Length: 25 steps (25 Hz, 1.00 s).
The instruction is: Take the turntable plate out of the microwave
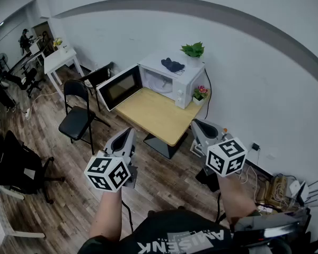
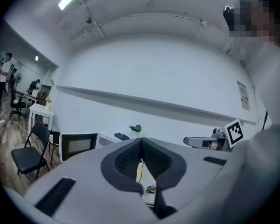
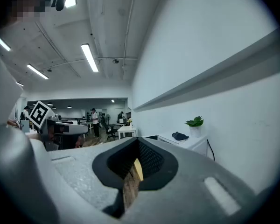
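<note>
Head view. Writing: white lettering on the person's dark shirt [image 1: 172,241], upside down to the camera and only partly legible, roughly "AMISENK". Each marker cube [image 1: 107,172] carries black-and-white square codes and no words.
Task items: white microwave [image 1: 175,81] at the far end of a wooden worktop [image 1: 156,118], set against the wall. Its door [image 1: 118,87] is swung wide to the left. The turntable plate [image 1: 161,84] lies inside the cavity as a pale disc.
On the microwave top: potted plant [image 1: 193,51] and dark cloth [image 1: 173,65]. A small flower pot [image 1: 200,94] stands just beside its right wall.
Room: the worktop's front half is bare wood, and plank floor [image 1: 164,179] lies between its near edge and the tongs. A black folding chair [image 1: 77,115] stands near the open door's swing.
Pose: left tongs [image 1: 128,133] and right tongs [image 1: 195,124] are held level on bare forearms. They point toward the worktop, well apart from it and from each other.

Left gripper view. The left tongs [image 2: 141,148] are closed and empty, pads pressed together. A sliver of worktop and flower pot shows below them. Beyond are the open door [image 2: 78,146], the plant [image 2: 136,128] and the right tongs' cube [image 2: 235,132]. A wall poster [image 2: 243,96] has print too small to read.

Right gripper view. The right tongs [image 3: 137,149] are closed on nothing, with wood showing in the slit beneath. The plant [image 3: 195,122] and cloth [image 3: 179,136] sit on the microwave top at right. The left tongs' cube [image 3: 39,115] is at left, with an open office behind it.
</note>
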Motion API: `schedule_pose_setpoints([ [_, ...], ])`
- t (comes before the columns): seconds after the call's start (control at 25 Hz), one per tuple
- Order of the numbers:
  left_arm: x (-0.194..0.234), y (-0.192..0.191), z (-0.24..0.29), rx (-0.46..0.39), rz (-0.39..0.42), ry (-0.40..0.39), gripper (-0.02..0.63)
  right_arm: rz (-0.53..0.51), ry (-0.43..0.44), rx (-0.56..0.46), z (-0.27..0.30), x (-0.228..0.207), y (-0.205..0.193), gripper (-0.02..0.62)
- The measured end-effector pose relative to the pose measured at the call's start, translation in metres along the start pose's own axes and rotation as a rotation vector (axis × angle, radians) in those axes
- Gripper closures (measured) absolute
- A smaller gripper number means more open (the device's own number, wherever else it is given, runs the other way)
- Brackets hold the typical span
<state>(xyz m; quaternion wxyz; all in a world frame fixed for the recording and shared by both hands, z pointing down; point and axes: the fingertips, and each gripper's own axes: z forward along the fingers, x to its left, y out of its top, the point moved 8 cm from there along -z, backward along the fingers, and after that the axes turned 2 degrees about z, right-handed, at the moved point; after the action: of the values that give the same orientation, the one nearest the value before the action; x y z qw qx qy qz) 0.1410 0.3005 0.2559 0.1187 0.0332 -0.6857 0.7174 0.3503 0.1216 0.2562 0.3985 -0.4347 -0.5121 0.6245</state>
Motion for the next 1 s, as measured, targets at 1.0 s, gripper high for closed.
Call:
schedule_pose_setpoints([
  [1.0, 0.033, -0.005, -0.024, 0.015, 0.104, 0.108, 0.604, 0.026, -0.016, -0.002, 0.025, 0.029, -0.005, 0.591],
])
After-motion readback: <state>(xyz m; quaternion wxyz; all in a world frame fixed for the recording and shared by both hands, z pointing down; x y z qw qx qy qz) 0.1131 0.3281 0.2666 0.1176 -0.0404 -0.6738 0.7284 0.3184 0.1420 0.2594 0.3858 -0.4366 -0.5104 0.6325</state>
